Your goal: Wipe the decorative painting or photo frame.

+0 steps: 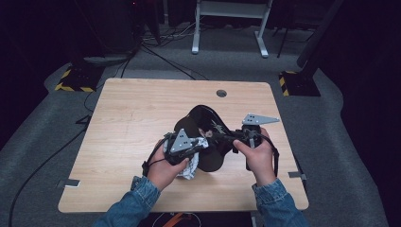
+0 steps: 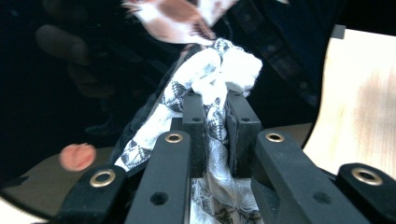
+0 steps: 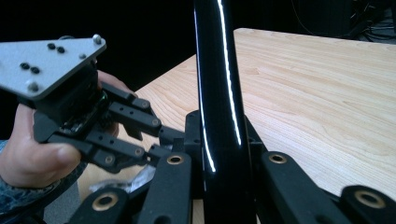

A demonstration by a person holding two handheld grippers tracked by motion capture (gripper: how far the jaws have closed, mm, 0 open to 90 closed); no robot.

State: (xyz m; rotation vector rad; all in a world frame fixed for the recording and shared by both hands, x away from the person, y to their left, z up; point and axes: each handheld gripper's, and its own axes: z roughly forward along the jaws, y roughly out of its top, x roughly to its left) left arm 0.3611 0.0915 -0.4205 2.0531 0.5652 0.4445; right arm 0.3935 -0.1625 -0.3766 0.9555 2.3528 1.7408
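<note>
High view: over the pale wooden tabletop [image 1: 132,113], the right tool [image 1: 226,138] holds a glossy black curved plate [image 1: 204,124] upright. Left gripper view: the left tool [image 2: 215,105] is clamped on a white patterned cloth [image 2: 219,70] against the plate. Right gripper view: jaws pinch the plate's rim; hard wiping could twist it loose.

No words, labels, brand names or numbers can be read anywhere. The white cloth [image 2: 212,79] carries only a dark printed pattern, and the glossy black bowl [image 1: 208,124] shows a pale mark too small to make out
</note>
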